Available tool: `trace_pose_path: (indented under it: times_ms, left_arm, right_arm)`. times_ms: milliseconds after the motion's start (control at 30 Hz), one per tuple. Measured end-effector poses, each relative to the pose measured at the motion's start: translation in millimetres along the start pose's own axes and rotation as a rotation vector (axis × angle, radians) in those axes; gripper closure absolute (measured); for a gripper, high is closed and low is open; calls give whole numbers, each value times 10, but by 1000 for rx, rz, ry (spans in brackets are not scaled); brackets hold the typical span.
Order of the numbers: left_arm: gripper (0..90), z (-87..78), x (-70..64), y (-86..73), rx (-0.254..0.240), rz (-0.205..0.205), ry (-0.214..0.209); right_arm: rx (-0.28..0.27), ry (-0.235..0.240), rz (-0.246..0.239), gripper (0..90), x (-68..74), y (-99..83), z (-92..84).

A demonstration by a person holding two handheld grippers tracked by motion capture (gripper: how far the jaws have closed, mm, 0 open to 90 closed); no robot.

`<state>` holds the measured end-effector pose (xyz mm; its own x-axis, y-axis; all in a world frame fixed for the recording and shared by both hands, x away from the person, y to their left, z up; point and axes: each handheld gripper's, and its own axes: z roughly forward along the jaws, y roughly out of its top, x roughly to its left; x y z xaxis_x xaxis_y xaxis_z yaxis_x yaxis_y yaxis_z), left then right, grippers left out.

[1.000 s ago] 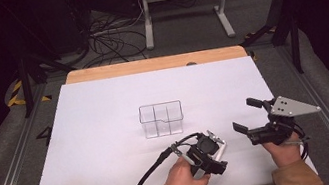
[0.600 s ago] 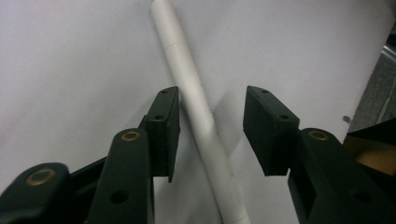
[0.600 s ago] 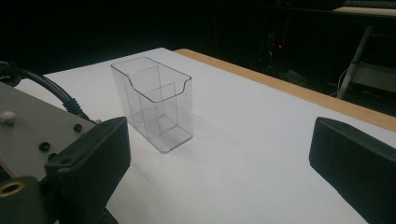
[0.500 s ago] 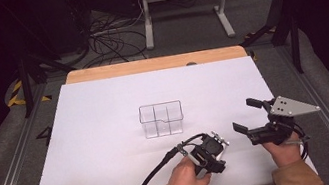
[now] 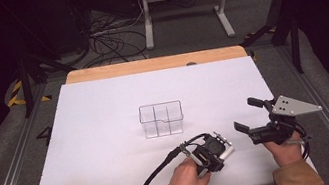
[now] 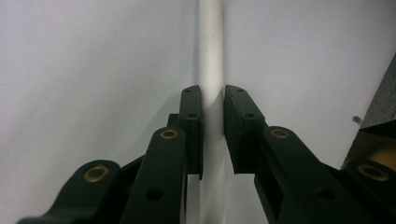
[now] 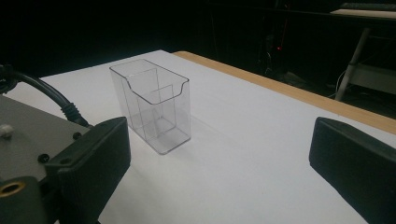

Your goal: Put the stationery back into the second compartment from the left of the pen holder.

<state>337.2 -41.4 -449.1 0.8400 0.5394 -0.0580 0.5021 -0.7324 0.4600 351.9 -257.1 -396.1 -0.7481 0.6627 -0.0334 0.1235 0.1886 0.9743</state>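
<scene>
Down at the near edge of the table, the left gripper [image 5: 213, 151] points at the surface with its jaws drawn in on a slim white tube [image 6: 211, 60]. In the left gripper view the two black pads [image 6: 192, 121] sit against either side of that tube, which runs straight away between them and lies flat on the white sheet [image 5: 103, 133]. The pinch falls partway along its length rather than at an end, probably so the tube will come up level instead of drooping. From above, a short white stub [image 5: 228, 150] pokes out beside the jaws toward the right. The left hand [image 5: 190, 175] wraps the handle from below, and a black cable [image 5: 157, 169] trails off toward the person.

The right gripper [image 5: 246, 115] waits just to the right, its jaws standing wide apart with nothing between them. Its own camera looks across the sheet between the two spread pads [image 7: 93, 154] at a clear plastic box [image 7: 152, 105], which suggests it is kept ready and aimed at the box, perhaps to steady it. The grey three-cornered plate [image 5: 292, 105] rides on top, and the right hand [image 5: 283, 148] holds it low over the table.

The clear box [image 5: 161, 119] stands upright near the middle of the sheet, well apart from both grippers, its inner walls splitting it into compartments and one wall notched at the rim. It looks empty, so I judge it the likely place for the tube. Beyond the sheet, the table's wooden edge [image 5: 152, 64] shows at the far side.
</scene>
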Motion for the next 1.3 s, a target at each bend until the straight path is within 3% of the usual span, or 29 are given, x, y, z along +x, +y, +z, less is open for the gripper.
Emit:
trace_pose_path:
  times_ms: [267,633,967,1033,1300]
  left_arm:
    - [787,-61,0,-10,-23,0,-16]
    - [788,-353,28,-60,-140,18,-42]
    - [788,-693,84,-150,-262,15,-71]
    - [788,-750,122,-172,-284,26,-63]
    - [787,-1000,285,-270,-425,9,-57]
  right_arm:
    - [3,2,-4,57,3,0,7]
    - [-28,-34,-7,57,-13,9,-51]
    - [-37,-45,16,57,-47,3,-73]
    - [-39,-42,15,57,-44,4,-74]
    - [-33,-38,15,57,-40,0,-61]
